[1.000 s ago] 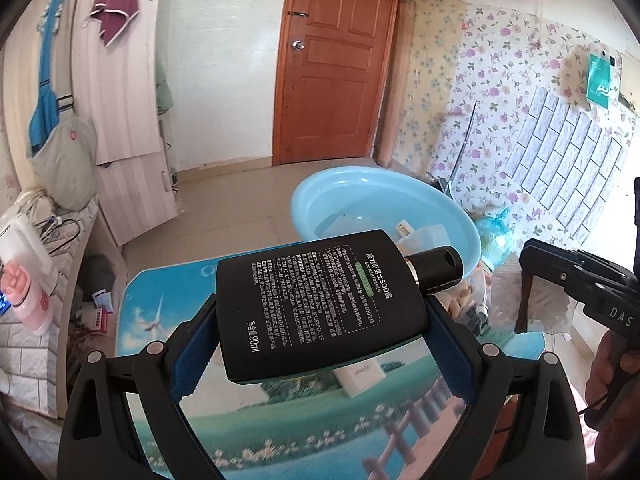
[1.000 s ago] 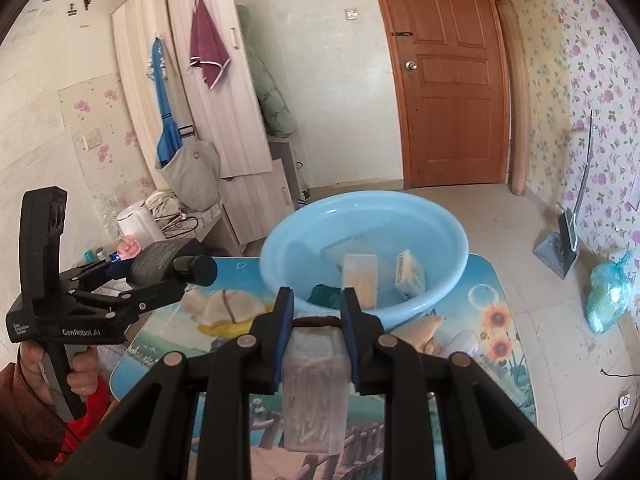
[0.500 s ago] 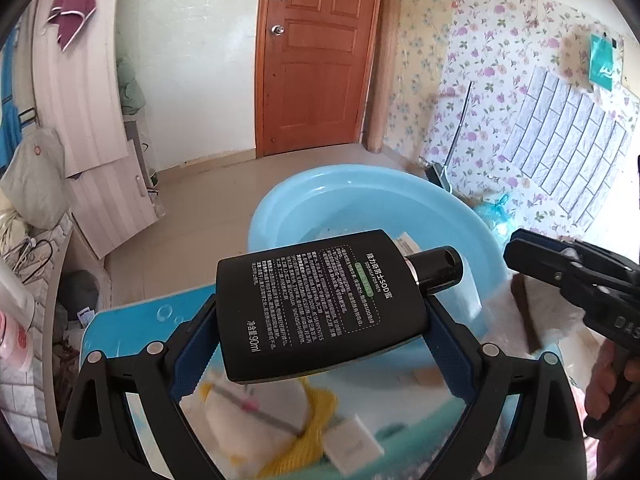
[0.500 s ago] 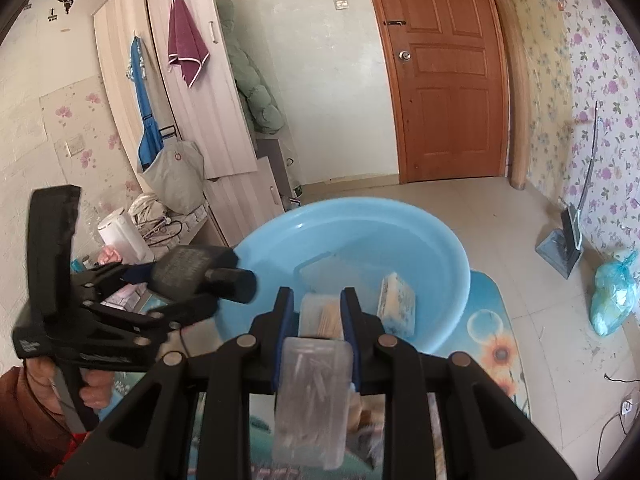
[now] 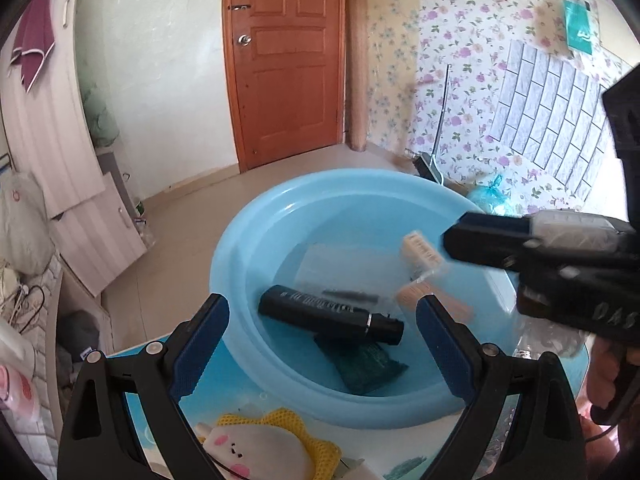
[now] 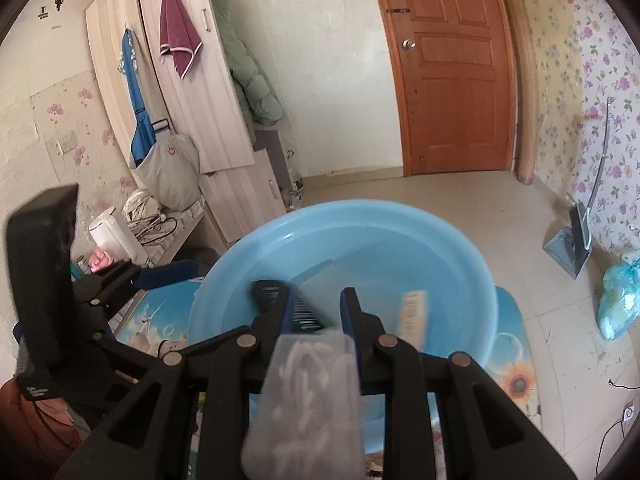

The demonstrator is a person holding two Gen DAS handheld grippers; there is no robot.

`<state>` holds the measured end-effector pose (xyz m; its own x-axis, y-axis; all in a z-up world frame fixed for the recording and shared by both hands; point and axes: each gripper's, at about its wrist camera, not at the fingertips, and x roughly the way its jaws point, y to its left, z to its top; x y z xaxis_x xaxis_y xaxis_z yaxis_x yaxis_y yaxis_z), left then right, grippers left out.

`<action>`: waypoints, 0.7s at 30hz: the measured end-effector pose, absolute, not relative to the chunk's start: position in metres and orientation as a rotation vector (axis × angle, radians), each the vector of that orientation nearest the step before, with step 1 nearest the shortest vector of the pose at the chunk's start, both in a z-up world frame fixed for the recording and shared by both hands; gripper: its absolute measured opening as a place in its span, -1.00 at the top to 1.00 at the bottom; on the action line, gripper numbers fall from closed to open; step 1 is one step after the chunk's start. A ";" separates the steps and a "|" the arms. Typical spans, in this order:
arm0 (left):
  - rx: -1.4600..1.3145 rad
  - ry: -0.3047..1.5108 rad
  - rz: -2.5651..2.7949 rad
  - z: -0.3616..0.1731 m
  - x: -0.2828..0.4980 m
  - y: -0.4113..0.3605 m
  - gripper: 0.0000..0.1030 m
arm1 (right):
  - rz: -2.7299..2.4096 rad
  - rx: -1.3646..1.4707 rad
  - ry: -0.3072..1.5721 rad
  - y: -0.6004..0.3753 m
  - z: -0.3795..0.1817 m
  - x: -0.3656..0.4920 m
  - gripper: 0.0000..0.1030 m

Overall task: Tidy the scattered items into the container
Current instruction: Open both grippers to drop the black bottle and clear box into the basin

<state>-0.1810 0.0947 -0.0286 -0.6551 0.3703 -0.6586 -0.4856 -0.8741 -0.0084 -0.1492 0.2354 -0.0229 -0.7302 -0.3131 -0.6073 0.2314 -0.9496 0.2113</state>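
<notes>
The black bottle (image 5: 328,316) lies on its side inside the light blue basin (image 5: 280,208), free of any grip. My left gripper (image 5: 322,300) hovers open above the basin's near rim, nothing between its blue pads (image 5: 200,344). My right gripper (image 6: 317,292) is shut on a clear plastic box (image 6: 308,392) and hangs over the basin; from the left wrist it shows at the right (image 5: 452,240). Inside the basin also lie a beige small box (image 5: 420,248), a dark green packet (image 5: 364,364) and a clear flat packet (image 5: 340,264).
A yellow mesh pouch with a white plush face (image 5: 256,448) lies on the blue printed table mat (image 6: 516,364) in front of the basin. A white kettle (image 6: 116,236) stands on a low shelf at the left. A dustpan (image 6: 572,248) and blue bag (image 6: 620,300) sit on the floor.
My left gripper opened and the black bottle dropped into the basin. Both grippers moved forward over the basin, the right one still carrying the clear box.
</notes>
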 end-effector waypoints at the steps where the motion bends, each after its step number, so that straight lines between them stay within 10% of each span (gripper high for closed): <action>1: -0.938 0.230 2.482 -0.029 -0.181 0.095 -0.84 | -2.664 0.972 -0.172 0.233 -0.023 -0.150 0.53; 9: -0.986 0.168 2.478 -0.035 -0.174 0.076 -0.84 | -2.647 0.986 -0.129 0.219 -0.020 -0.145 -0.01; 21: -1.047 0.141 2.512 -0.041 -0.139 0.041 -0.85 | -2.676 0.973 -0.104 0.210 -0.012 -0.110 -0.05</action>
<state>-0.1391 0.0414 -0.0411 -0.6320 0.3347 -0.6989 -0.4105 -0.9096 -0.0643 -0.1105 0.2101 -0.0116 -0.7295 -0.2949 -0.6171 0.2459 -0.9550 0.1657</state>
